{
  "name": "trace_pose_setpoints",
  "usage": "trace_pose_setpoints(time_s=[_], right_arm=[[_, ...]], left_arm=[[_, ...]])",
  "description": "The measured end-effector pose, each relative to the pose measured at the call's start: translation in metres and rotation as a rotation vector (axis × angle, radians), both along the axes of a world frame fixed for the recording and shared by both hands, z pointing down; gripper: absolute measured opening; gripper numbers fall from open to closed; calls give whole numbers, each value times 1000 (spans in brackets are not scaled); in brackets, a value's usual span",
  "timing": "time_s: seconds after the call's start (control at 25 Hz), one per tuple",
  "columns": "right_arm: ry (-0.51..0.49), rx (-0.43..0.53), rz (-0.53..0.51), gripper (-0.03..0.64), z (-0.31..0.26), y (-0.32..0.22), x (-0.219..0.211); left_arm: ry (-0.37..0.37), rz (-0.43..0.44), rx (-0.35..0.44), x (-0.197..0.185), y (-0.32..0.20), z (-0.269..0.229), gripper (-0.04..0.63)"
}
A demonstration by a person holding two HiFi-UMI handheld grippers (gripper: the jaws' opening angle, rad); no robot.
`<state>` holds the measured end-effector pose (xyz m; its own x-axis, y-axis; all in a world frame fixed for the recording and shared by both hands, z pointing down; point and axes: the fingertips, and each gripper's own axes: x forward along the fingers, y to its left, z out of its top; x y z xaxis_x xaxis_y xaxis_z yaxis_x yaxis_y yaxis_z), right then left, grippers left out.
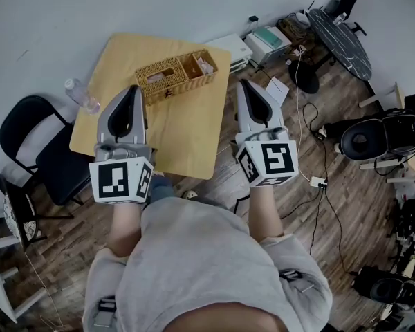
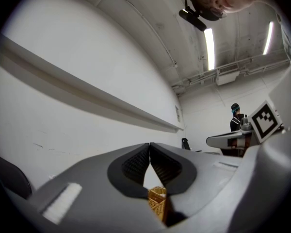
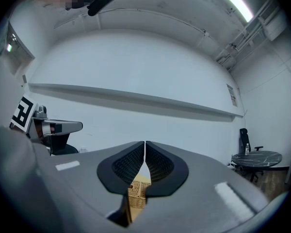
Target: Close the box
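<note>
A woven wicker box (image 1: 176, 75) stands at the far side of the light wooden table (image 1: 187, 137). Its right half lies open, with something pale inside. My left gripper (image 1: 133, 88) hovers over the table just left of the box, jaws shut and empty. Beyond the table's right edge, over the floor, my right gripper (image 1: 247, 83) is also shut on nothing. Both point up toward the white wall. In the left gripper view the box (image 2: 157, 200) peeks out below the shut left gripper (image 2: 149, 144). The right gripper view shows the box (image 3: 137, 191) under the shut right gripper (image 3: 145, 142).
A clear plastic bottle (image 1: 81, 95) stands on the table's left corner. A black chair (image 1: 28, 137) sits left of the table. White cases (image 1: 263, 43), cables and a dark oval table (image 1: 339, 33) crowd the floor at the right.
</note>
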<state>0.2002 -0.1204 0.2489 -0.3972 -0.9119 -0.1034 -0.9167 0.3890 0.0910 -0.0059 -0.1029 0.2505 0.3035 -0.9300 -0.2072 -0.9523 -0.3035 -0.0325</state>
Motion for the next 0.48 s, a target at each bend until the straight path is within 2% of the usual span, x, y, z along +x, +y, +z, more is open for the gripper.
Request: trace_pose_setpoints(time_s=[0.48], right_arm=[[-3,9,1,12,-2,6,2]], left_arm=[[11,-6,-8,2,6,5,58]])
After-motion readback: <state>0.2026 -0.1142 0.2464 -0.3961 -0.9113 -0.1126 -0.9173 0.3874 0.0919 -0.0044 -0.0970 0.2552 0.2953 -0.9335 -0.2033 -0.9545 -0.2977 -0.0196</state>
